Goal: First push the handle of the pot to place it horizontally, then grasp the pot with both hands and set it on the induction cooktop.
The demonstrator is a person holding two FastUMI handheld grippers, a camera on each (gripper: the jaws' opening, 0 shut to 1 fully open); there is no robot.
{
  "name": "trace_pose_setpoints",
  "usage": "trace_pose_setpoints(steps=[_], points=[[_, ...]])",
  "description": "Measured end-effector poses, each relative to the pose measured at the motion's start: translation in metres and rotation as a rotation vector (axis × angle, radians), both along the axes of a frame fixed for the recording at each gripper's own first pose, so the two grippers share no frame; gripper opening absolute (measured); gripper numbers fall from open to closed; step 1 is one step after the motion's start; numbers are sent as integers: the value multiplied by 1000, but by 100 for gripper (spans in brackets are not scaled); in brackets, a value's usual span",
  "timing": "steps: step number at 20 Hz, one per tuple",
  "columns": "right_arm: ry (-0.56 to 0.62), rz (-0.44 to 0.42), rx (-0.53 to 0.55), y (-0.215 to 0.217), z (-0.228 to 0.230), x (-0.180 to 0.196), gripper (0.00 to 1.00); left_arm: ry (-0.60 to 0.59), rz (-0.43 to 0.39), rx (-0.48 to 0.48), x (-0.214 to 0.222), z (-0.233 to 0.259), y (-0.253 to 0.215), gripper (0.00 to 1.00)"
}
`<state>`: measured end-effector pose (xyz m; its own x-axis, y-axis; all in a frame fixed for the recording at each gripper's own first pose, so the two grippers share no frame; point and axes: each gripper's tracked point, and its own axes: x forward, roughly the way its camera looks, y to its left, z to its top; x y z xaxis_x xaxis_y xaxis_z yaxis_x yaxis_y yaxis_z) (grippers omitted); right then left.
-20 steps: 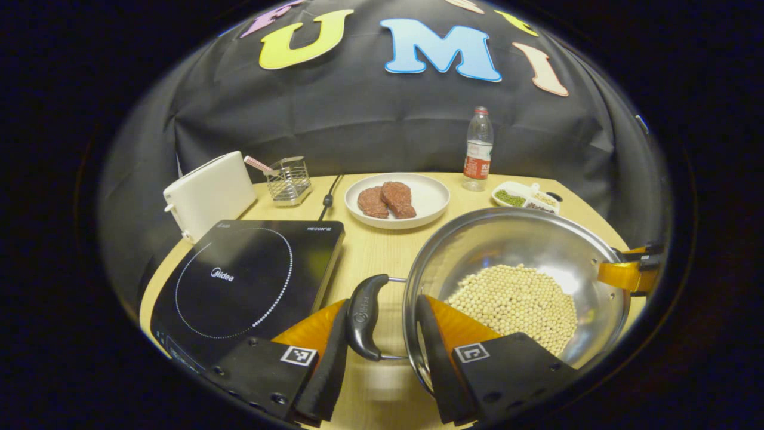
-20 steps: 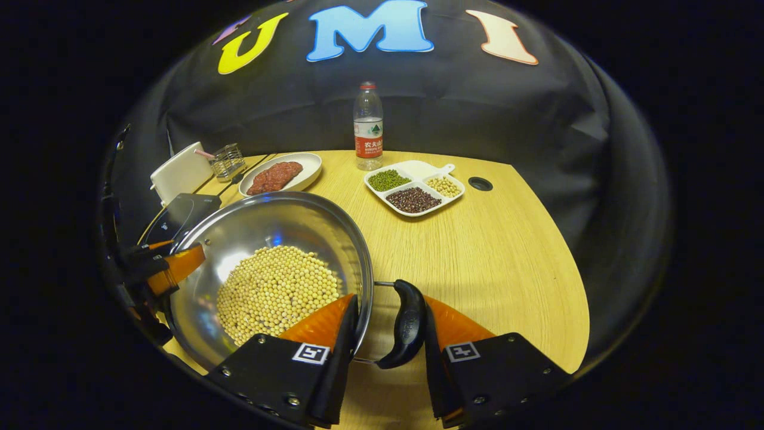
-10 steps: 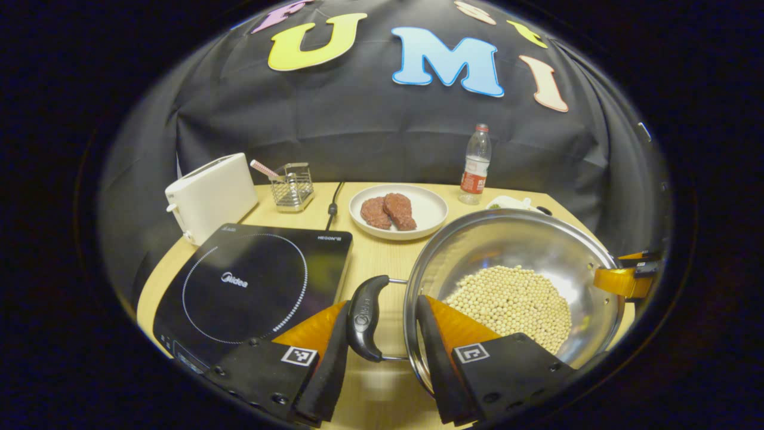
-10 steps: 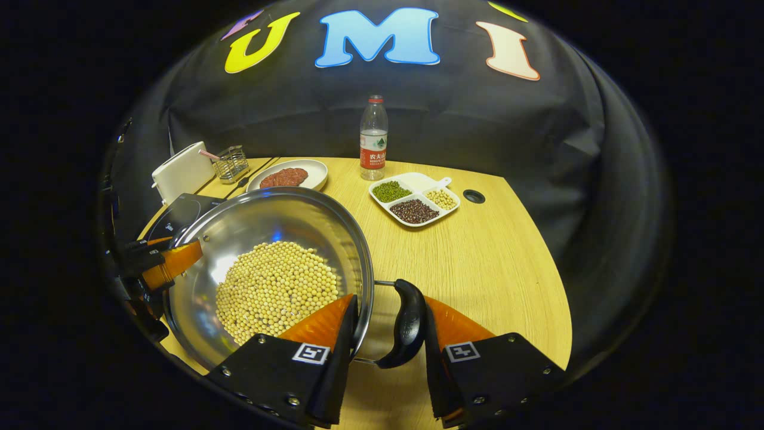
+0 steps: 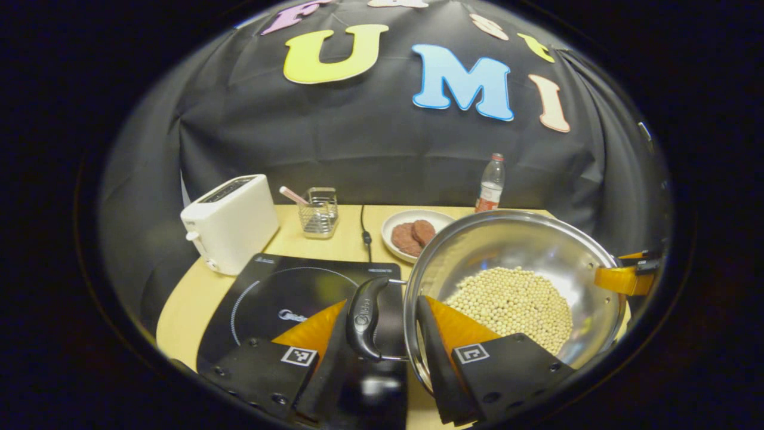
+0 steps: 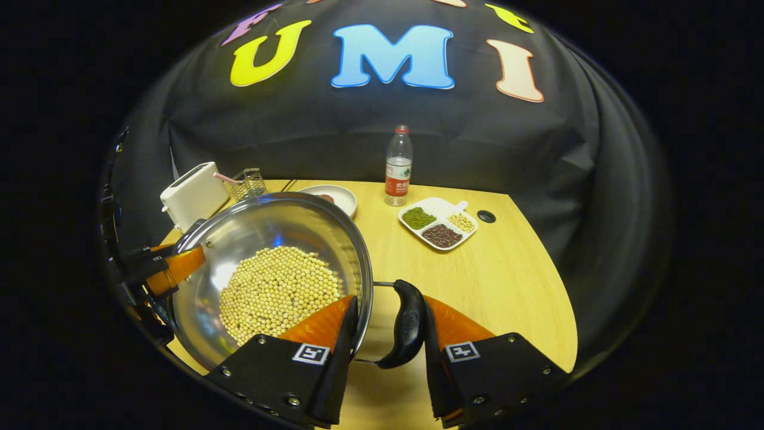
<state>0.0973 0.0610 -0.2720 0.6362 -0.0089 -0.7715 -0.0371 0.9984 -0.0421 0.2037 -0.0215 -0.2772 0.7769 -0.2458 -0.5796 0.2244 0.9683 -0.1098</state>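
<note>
A steel pot point(image 5: 519, 242) holding soybeans point(image 5: 507, 301) hangs in the air between both grippers. My left gripper point(image 5: 382, 306) is shut on the pot's black left handle point(image 5: 365, 316) and rim, one finger outside the handle and one inside the pot. That handle is above the right part of the black induction cooktop point(image 5: 280, 292). My right gripper point(image 6: 389, 301) is shut the same way on the pot's right handle point(image 6: 409, 322). Across the pot point(image 6: 280, 227), the left gripper point(image 6: 167, 272) shows in the right gripper view, and the right gripper point(image 5: 627, 278) in the left gripper view.
A white toaster point(image 5: 230, 221) and a wire basket point(image 5: 317, 209) stand behind the cooktop, whose cord point(image 5: 364, 230) runs to the back. A plate of meat patties point(image 5: 412, 234) and a bottle point(image 5: 490, 190) lie beyond the pot. A divided dish of beans point(image 6: 439, 222) sits at the right.
Both grippers have raised the pot and carried it left. Its left handle has gone from over bare table to over the cooktop's right part. Both grips are unchanged.
</note>
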Motion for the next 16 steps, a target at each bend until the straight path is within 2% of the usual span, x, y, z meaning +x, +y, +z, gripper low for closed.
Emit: trace_pose_setpoints(steps=[2,3,9,10,11,13,14,16], points=[[-4,1,10,26,1,1,56,-9,8,-3,7,2,27,65],[-7,2,14,38,1,3,56,-8,12,-4,9,2,40,69],[-6,2,38,110,-1,9,55,-11,25,12,25,-4,114,65],[-4,2,44,121,-3,10,55,-12,29,14,29,-4,126,69],[-3,4,49,134,-5,13,55,-14,35,17,33,-6,139,65],[-7,9,55,156,-7,20,56,-10,49,20,39,-10,163,65],[-16,8,60,166,-6,23,56,-8,53,20,41,-13,175,69],[-24,10,72,187,-9,30,56,-6,65,20,48,-16,195,69]])
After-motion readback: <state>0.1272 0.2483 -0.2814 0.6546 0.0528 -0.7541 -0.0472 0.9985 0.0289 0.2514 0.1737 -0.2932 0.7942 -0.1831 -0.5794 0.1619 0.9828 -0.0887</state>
